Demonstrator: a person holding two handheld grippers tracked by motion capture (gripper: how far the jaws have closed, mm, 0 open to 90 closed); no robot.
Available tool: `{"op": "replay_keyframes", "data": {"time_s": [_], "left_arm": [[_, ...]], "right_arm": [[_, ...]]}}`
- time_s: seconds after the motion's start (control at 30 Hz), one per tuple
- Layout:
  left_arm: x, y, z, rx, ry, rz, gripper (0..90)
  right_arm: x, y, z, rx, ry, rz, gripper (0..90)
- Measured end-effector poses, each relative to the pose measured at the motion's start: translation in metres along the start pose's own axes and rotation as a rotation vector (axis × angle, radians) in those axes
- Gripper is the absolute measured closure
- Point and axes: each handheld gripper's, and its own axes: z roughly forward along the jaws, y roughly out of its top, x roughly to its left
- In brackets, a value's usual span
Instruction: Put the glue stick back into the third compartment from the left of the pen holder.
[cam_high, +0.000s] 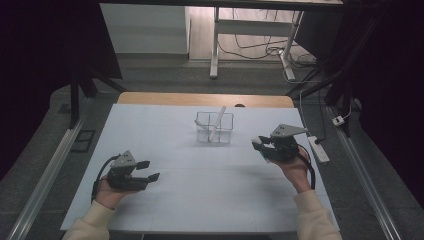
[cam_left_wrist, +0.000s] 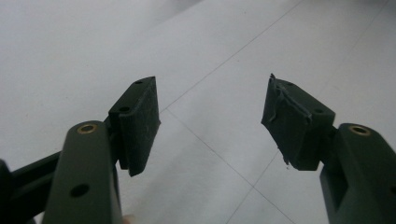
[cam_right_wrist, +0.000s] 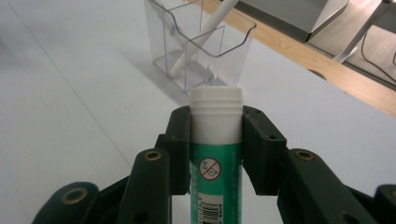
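My right gripper (cam_right_wrist: 215, 133) is shut on a glue stick (cam_right_wrist: 215, 154) with a green label and a white cap, the cap end pointing toward a clear plastic holder (cam_right_wrist: 201, 44). In the high view the right gripper (cam_high: 262, 145) hovers right of the clear holder (cam_high: 214, 127), which stands mid-table with a white pen (cam_high: 218, 121) leaning inside. That white pen (cam_right_wrist: 203, 35) slants through the compartments. My left gripper (cam_high: 148, 171) rests low at the table's front left, open, with nothing between its pads (cam_left_wrist: 137, 119).
A white board (cam_high: 200, 170) covers the wooden table (cam_high: 205, 99). A white power strip (cam_high: 319, 149) lies at the right edge, with cables trailing off. A white desk frame (cam_high: 250, 35) stands behind on the floor.
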Motion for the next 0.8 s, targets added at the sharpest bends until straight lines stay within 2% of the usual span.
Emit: {"op": "replay_keyframes", "data": {"time_s": [0.27,0.6,0.8], "left_arm": [[0.001,0.0,0.0,-0.002,0.0,-0.005,36.4],[0.001,0.0,0.0,-0.003,-0.002,-0.005,36.4],[0.001,0.0,0.0,-0.005,-0.003,-0.005,36.4]], "right_arm": [[-0.003,0.008,0.002,-0.046,-0.022,0.032,64.3],[-0.004,0.024,0.006,-0.079,-0.053,0.047,64.2],[-0.003,0.032,0.01,-0.1,-0.054,0.052,64.2]]}}
